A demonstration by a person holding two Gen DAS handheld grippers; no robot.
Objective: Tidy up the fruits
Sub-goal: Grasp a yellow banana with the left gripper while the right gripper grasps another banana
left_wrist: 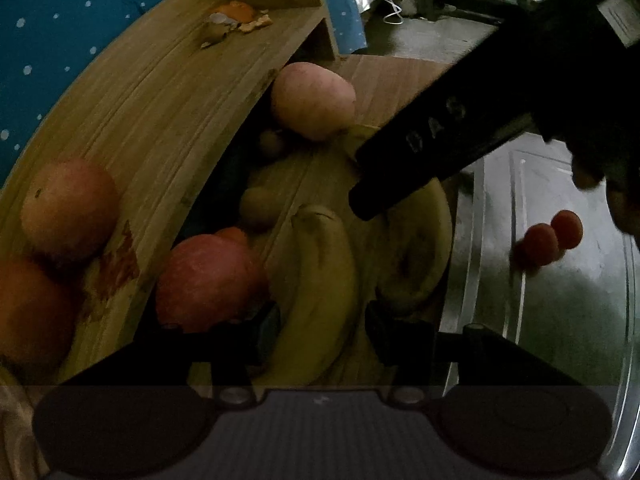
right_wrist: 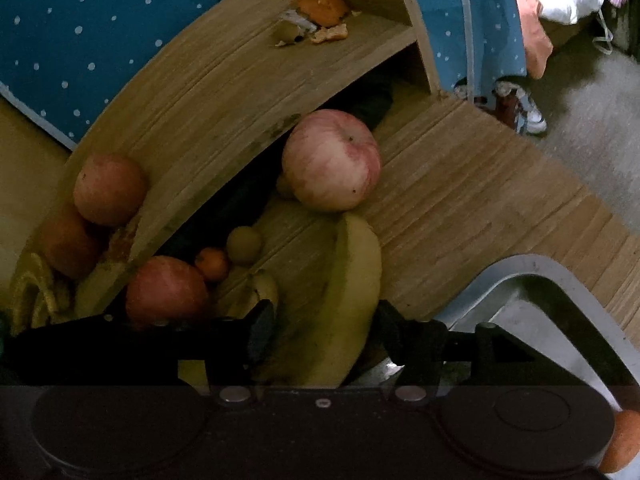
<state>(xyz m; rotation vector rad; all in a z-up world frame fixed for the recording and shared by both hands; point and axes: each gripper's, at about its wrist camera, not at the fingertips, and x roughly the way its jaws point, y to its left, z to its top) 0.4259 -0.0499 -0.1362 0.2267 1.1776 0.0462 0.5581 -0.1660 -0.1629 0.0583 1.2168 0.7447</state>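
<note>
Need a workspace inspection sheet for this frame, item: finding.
Surface: wooden desk with a raised shelf.
Job's things: bananas, pale apple, red apple on desk; two fruits on shelf; metal tray holding two small red fruits.
Clutter: peel scraps on shelf.
Grippers: left gripper and right gripper straddle bananas; contact unclear.
Cables: nothing seen.
Surroundings: blue dotted fabric, bare floor.

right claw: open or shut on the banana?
Open. In the right wrist view the right claw straddles the banana, but gaps show between fruit and fingers, so they are not pressing it.
</note>
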